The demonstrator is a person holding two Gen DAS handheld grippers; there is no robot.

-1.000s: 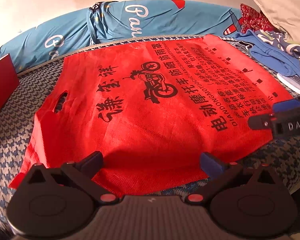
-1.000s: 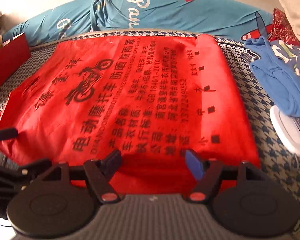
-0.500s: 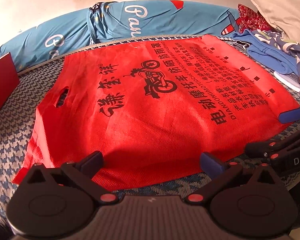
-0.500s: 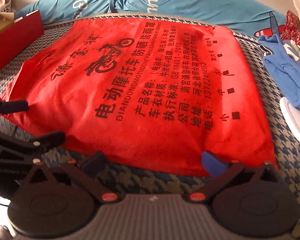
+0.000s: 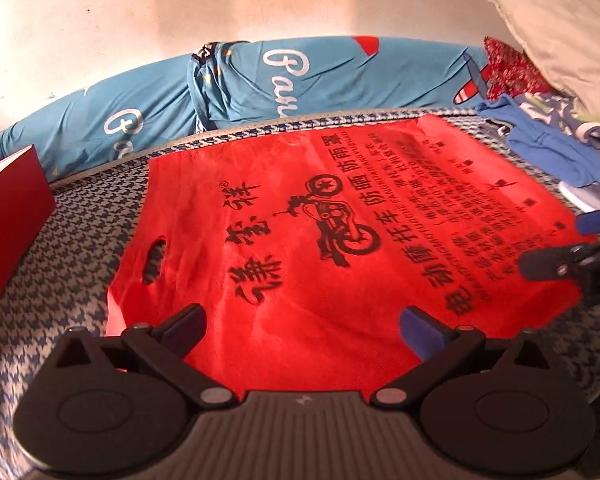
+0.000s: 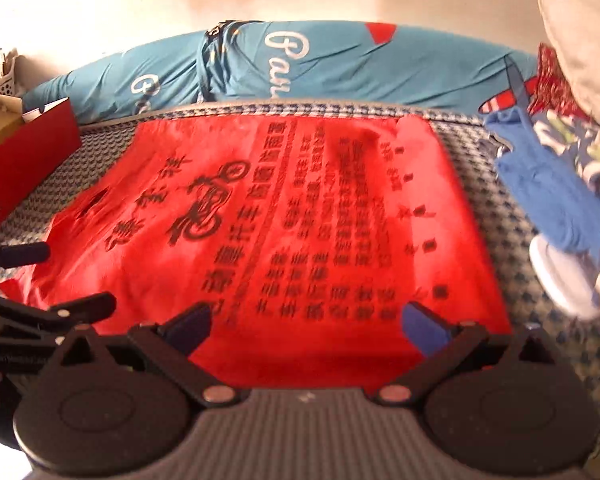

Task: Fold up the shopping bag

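Observation:
A red shopping bag (image 5: 340, 248) with black print and a motorcycle drawing lies flat on the houndstooth bed cover (image 5: 80, 240). Its cut-out handle (image 5: 154, 260) is at the left end. My left gripper (image 5: 302, 324) hovers open over the bag's near edge, nothing between its fingers. My right gripper (image 6: 306, 322) is open wide over the near edge of the same bag (image 6: 300, 220), further right, also with nothing in it. Each gripper shows in the other's view: the right gripper (image 5: 568, 242) at the right edge, the left gripper (image 6: 56, 280) at the left edge.
A rolled teal quilt (image 5: 300, 76) lies along the wall behind the bag. A red box (image 5: 8, 208) stands at the left. Blue clothes (image 6: 552, 200), a white item (image 6: 560, 276) and a pillow (image 5: 560, 40) crowd the right side.
The right gripper's jaws have spread from partly closed to wide. Both grippers drew back off the bag's near edge, then came over it again. The bag lies as before.

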